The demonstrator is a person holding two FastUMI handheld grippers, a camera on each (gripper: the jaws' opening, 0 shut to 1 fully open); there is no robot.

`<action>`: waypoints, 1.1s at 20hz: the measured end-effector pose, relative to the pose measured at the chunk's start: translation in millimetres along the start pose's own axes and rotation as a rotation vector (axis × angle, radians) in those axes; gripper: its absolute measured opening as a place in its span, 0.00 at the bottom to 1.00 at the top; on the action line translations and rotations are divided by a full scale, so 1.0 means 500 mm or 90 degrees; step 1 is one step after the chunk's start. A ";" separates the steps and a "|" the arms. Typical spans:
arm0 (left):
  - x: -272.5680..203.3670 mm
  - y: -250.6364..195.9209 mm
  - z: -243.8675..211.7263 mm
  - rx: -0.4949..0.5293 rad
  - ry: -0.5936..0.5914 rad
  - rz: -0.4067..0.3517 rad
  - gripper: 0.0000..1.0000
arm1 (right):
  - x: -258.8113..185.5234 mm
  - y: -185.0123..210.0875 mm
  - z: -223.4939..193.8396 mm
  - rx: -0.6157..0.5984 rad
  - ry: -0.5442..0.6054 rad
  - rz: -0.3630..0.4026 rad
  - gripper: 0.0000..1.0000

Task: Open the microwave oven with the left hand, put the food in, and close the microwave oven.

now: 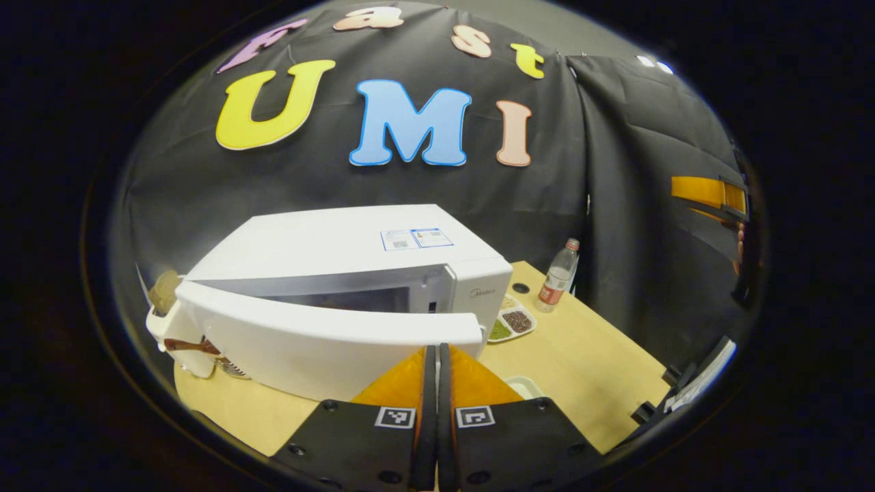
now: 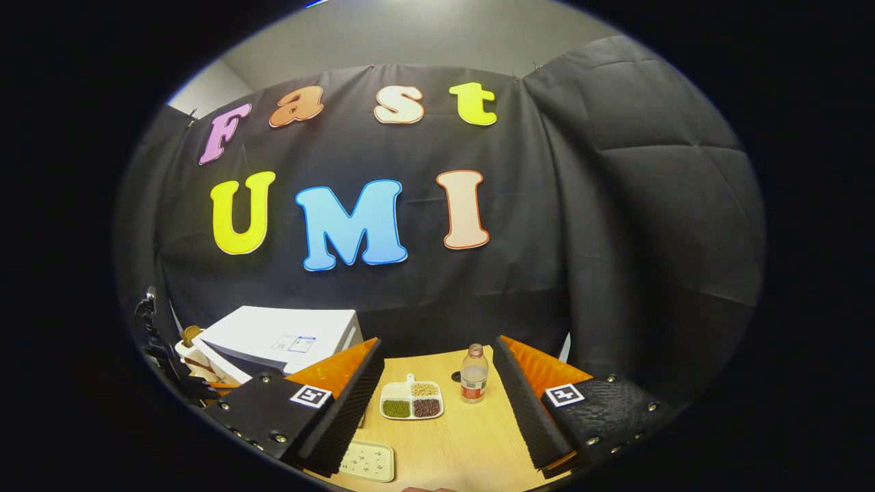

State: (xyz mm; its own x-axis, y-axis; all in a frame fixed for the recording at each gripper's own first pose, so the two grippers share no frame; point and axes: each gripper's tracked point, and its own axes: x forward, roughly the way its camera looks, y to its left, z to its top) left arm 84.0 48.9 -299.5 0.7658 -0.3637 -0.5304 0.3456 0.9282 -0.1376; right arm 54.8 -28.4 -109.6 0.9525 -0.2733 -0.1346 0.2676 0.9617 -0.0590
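Behind the microwave door [image 1: 328,328], ajar, my left gripper [image 1: 437,369] has its fingers together, pulling; my right gripper [image 2: 437,410] waits spread above the food tray [image 2: 411,400].

A staged recording booth: black cloth wall [image 2: 615,225] behind a light wooden table [image 2: 465,437], lower centre, bearing a white microwave oven [image 1: 342,287].

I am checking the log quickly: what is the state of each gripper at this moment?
Left gripper: closed, fingers together, holding nothing, right at the edge of the half-open microwave door.
Right gripper: open, holding nothing, above the table.
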 end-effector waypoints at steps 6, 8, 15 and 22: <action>0.048 -0.003 0.012 -0.012 0.001 0.005 0.08 | 0.008 0.002 -0.013 -0.003 0.011 0.004 0.98; 0.060 0.000 0.014 -0.008 0.000 0.012 0.08 | 0.014 -0.006 -0.025 0.000 0.023 0.002 0.98; 0.104 0.007 0.037 -0.051 -0.007 0.021 0.08 | 0.023 -0.033 -0.037 0.015 0.037 -0.016 0.98; 0.116 0.011 0.041 -0.047 -0.016 0.026 0.08 | 0.028 -0.052 -0.034 0.007 0.039 -0.029 0.98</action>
State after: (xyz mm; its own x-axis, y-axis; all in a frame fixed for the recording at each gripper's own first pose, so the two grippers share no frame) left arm 141.5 31.1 -313.7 0.7918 -0.3262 -0.5164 0.2736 0.9453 -0.1777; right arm 58.8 -57.5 -126.8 0.9287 -0.3173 -0.1922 0.3124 0.9483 -0.0559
